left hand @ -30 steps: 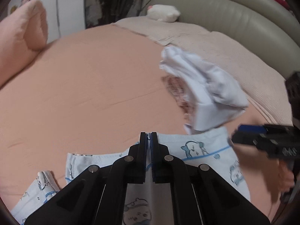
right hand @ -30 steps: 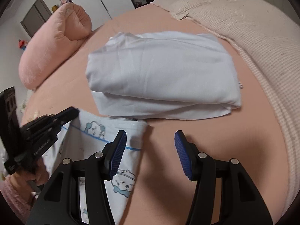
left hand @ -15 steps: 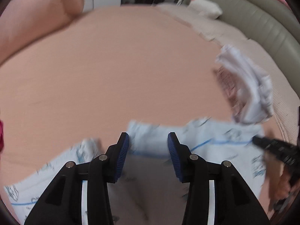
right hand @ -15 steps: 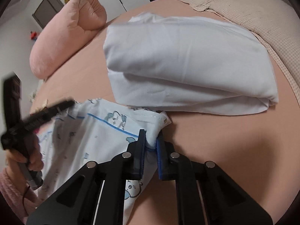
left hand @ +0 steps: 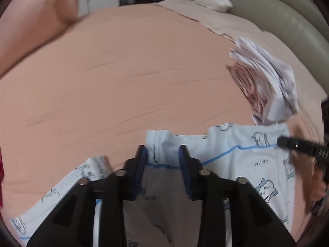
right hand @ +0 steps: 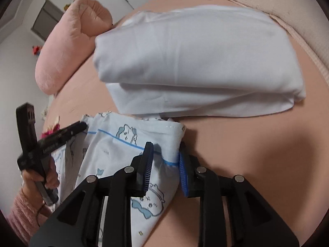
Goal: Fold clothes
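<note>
The garment (left hand: pixel 246 154) is a thin, pale blue-white piece printed with small cartoon animals in blue and dark outline, with a single bright blue line of piping running across it near one edge. It lies spread and partly doubled on the peach sheet of the bed (left hand: pixel 123 82), rumpled rather than flat, with one end trailing off toward the lower left of the left wrist view. Its upper hem is gathered into a raised ridge between the jaws of the left hand-held gripper (left hand: pixel 162 152), which have just been closing and now pinch that ridge from both sides. At the garment's far corner the right hand-held gripper (right hand: pixel 165 150) has just been opening. Its blue pads stand a little apart with the stitched corner of the hem loose between them, and I cannot tell whether either pad touches the cloth. Just beyond the garment, with its near edge overlapping it, sits a folded white stack (right hand: pixel 195 61) of plain cloth, several layers thick and neat. A pink bolster pillow (right hand: pixel 67 47) lies past it on the left, and a beige textured blanket (right hand: pixel 277 4) covers the bed's far right side. A hand (right hand: pixel 39 177) in a fuzzy pink sleeve (right hand: pixel 22 212) holds the left tool's handle.
</note>
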Available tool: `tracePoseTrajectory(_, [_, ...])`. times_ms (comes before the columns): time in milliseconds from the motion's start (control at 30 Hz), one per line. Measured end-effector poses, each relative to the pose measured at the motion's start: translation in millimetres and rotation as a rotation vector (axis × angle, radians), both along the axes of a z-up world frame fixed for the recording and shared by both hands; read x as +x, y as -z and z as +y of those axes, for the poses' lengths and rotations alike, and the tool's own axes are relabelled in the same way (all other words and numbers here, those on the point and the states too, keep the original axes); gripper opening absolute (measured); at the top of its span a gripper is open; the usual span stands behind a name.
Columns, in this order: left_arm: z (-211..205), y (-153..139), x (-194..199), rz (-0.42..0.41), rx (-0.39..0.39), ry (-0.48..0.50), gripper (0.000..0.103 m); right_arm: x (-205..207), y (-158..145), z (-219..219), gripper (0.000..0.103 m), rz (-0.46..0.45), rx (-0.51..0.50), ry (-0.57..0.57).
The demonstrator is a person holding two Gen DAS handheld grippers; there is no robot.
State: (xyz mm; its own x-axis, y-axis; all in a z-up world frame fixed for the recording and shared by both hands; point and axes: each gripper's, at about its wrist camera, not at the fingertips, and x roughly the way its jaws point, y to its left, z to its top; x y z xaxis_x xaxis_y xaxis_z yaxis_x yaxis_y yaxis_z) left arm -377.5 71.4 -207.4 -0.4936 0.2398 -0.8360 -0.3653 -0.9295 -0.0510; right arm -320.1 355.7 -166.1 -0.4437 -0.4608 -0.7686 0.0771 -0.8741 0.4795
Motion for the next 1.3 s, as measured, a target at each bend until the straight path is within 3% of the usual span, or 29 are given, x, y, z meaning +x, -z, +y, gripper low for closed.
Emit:
tracePoseTrajectory(33, [2.7,0.0,2.8,0.015,-0.019,0.008,0.006,-0.2,-3.1,-4.9,0.023,0.009,0.024,-0.011])
tracePoseTrajectory(67, [-1.9,-2.4,5.2,0.026,-0.017,-0.003,0.006,1.0,-7.2,-10.5,0.011,0.032,0.073,-0.018])
tracePoseTrajectory(100, [-7.9,-5.1,5.0,0.031,-0.001,-0.02,0.006,2.5,-11.5,-16.3,0.009,0.057,0.125,-0.025])
tracePoseTrajectory(233, [-33.1,-6.4,-7.6,0.005,0.06,-0.091,0.007,5.4,-19.5,-19.0,0.007,0.094,0.181,-0.013])
tracePoseTrajectory(300, [-37.3,2.2,-16.5,-0.032,0.042,-0.103,0.018,1.8,-15.1,-21.0,0.008,0.088,0.201,-0.015])
tracePoseTrajectory(333, [-40.2,-1.3,-17.3,-0.046,0.049,-0.104,0.018,-2.7,-3.8,-21.2,0.007,0.056,0.202,-0.015])
tracePoseTrajectory(400, [-45.8,-8.2,-19.0,-0.072,0.065,-0.105,0.029,-1.5,-9.6,-17.4,0.011,0.062,0.189,0.013])
tracePoseTrajectory(433, [-50.3,-15.0,-17.5,-0.076,0.087,-0.112,0.029,-0.3,-14.0,-15.4,0.015,0.069,0.182,0.028])
tracePoseTrajectory(467, [-58.0,-28.3,-10.0,-0.056,0.132,-0.127,0.029,0.8,-18.4,-13.3,0.024,0.076,0.175,0.042])
tracePoseTrajectory(533, [-70.4,-53.5,15.8,-0.008,0.172,-0.141,0.029,3.1,-27.3,-9.2,0.028,0.089,0.16,0.072])
tracePoseTrajectory(633, [-84.8,-74.6,71.7,-0.005,0.164,-0.138,0.03,25.0,-52.7,-7.7,0.029,0.1,0.146,0.088])
tracePoseTrajectory(767, [-85.1,-62.3,154.7,-0.089,0.129,-0.122,0.03,79.3,-68.9,-47.7,0.03,0.044,0.127,-0.016])
tracePoseTrajectory(967, [-82.4,-47.4,264.6,-0.151,0.157,-0.064,0.03,180.4,-51.3,-129.4,0.03,-0.035,0.11,-0.25])
tracePoseTrajectory(1100, [-80.5,-37.6,312.8,-0.16,0.12,-0.047,0.03,232.6,-40.7,-164.0,0.032,-0.056,0.136,-0.352])
tracePoseTrajectory(1300, [-96.4,-23.1,345.3,-0.133,-0.045,-0.114,0.03,276.0,-18.4,-197.5,0.035,0.04,0.41,-0.357])
